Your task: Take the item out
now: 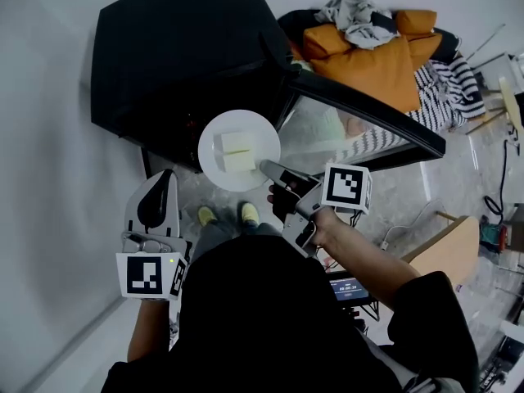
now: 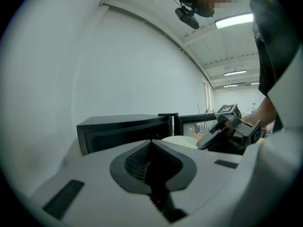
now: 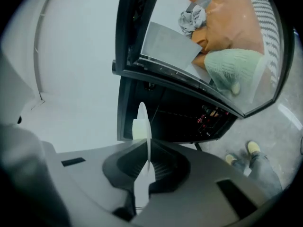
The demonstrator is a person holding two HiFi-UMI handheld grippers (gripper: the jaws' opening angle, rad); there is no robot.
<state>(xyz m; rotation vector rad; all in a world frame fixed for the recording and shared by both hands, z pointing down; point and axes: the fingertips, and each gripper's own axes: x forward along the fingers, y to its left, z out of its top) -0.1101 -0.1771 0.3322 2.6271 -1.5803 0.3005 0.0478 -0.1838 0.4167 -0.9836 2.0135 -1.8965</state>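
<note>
A white plate [image 1: 239, 150] with two pale yellow blocks [image 1: 233, 151] on it hangs level just in front of the open black oven [image 1: 172, 47]. My right gripper [image 1: 267, 169] is shut on the plate's near right rim. In the right gripper view the plate [image 3: 143, 122] stands edge-on between the jaws, with a block [image 3: 138, 129] on its left face and the dark oven cavity [image 3: 184, 115] behind. My left gripper [image 1: 166, 178] is shut and holds nothing, low at the left of the plate. Its view shows the oven [image 2: 123, 126] and the plate [image 2: 182, 140] ahead.
The oven's glass door [image 1: 360, 113] stands swung open to the right, close to my right gripper. A white wall [image 1: 49, 137] runs along the left. Orange cushions [image 1: 368, 56] and striped cloth [image 1: 446, 80] lie beyond the door. A wooden chair [image 1: 450, 244] stands at the right.
</note>
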